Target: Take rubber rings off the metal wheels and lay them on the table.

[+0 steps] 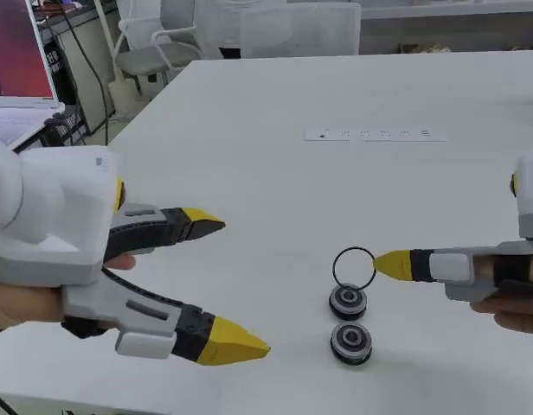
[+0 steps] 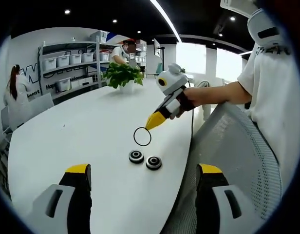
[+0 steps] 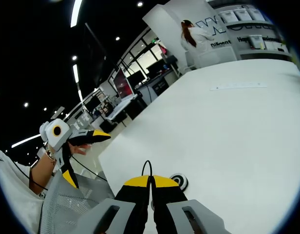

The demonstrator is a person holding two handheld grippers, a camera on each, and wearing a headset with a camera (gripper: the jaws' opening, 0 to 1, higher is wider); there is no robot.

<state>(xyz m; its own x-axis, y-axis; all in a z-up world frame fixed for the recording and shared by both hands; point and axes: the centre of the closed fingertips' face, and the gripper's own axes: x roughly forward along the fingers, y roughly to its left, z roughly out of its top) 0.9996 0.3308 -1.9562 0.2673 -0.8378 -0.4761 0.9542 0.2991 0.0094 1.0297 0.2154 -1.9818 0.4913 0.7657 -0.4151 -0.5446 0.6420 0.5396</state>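
Ring [image 1: 335, 266] thin, limp, light; my right gripper [image 1: 379, 264] pinches its edge, jaws together. My left gripper [image 1: 240, 287] gapes, idle. Wheels [image 1: 347, 300] likely heavier, may roll: steady hub, pluck rubber at rim.

Large white desk [image 1: 275, 121] is seen with a rounded edge. A thin white strip with markings [image 1: 375, 134] is laid flat on its far part. Grey office chairs [image 1: 154, 47] are parked beyond the desk; a mesh chair back [image 2: 237, 146] is seen just beside its edge. A laptop [image 1: 16, 60] with a reddish screen is set off to the left. Open shelving [image 2: 67, 63] is placed against a white wall and stocked with white bins. A potted plant [image 2: 121, 75] is stood at the desk's far end. Ceiling is dark and lit by recessed spotlights [image 2: 67, 11] plus a linear strip light [image 2: 164, 19]. Bright windows [image 2: 201, 58] are seen behind.
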